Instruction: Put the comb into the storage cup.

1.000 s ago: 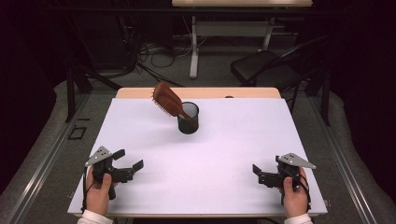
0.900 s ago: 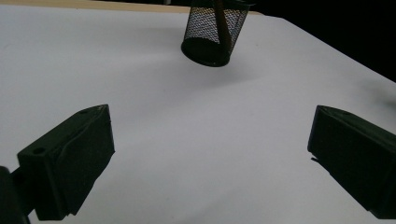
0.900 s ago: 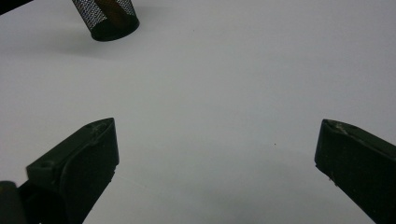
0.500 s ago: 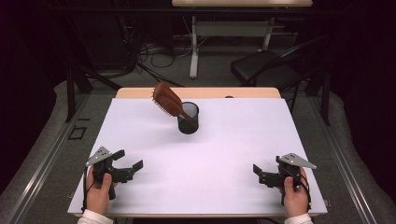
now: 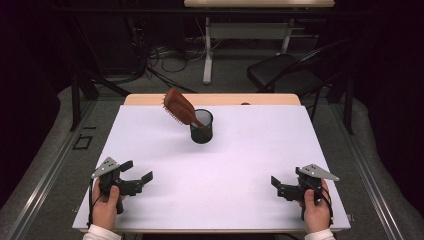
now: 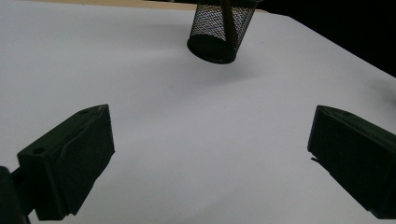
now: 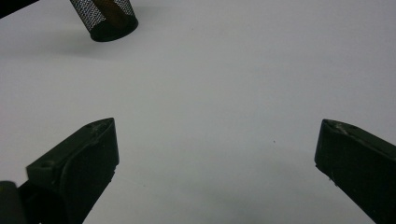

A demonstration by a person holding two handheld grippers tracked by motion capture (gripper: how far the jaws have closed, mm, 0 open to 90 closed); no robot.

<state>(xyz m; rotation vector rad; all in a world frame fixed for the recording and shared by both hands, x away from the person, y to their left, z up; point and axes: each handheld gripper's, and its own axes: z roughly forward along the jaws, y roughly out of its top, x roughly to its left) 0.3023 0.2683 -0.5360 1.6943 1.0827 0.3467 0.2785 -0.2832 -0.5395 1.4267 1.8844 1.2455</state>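
A dark room with cables, a chair [image 5: 285, 75] and a desk frame lies behind a table [image 5: 250, 165] covered by a plain white sheet; a strip of bare wood shows along its far edge.

Near the far edge, at about 12 o'clock from table centre and slightly left of the midline, stands a black mesh cup [image 5: 201, 126]. A brown brush [image 5: 178, 106] sits in it handle down, its head leaning out over the rim toward 10 o'clock. The lean appears to follow from the cup being much shorter than the brush, so the handle rests against the rim instead of standing upright. In the left gripper view the cup [image 6: 220, 32] shows the handle as a dark bar through the mesh; in the right gripper view the cup [image 7: 105, 18] sits at the upper left.

The left gripper [image 5: 136, 175] rests at 8 o'clock near the front edge, its jaws spread wide with nothing between them and pointing toward 2 o'clock, roughly at the cup. The right gripper [image 5: 277, 187] rests at 4 o'clock, likewise spread and holding nothing, pointing toward 10 o'clock. Both are well apart from the cup, with bare sheet between. This symmetric, low, wide-jawed posture reads as a rest position, most likely either before a reach for the brush or after one.
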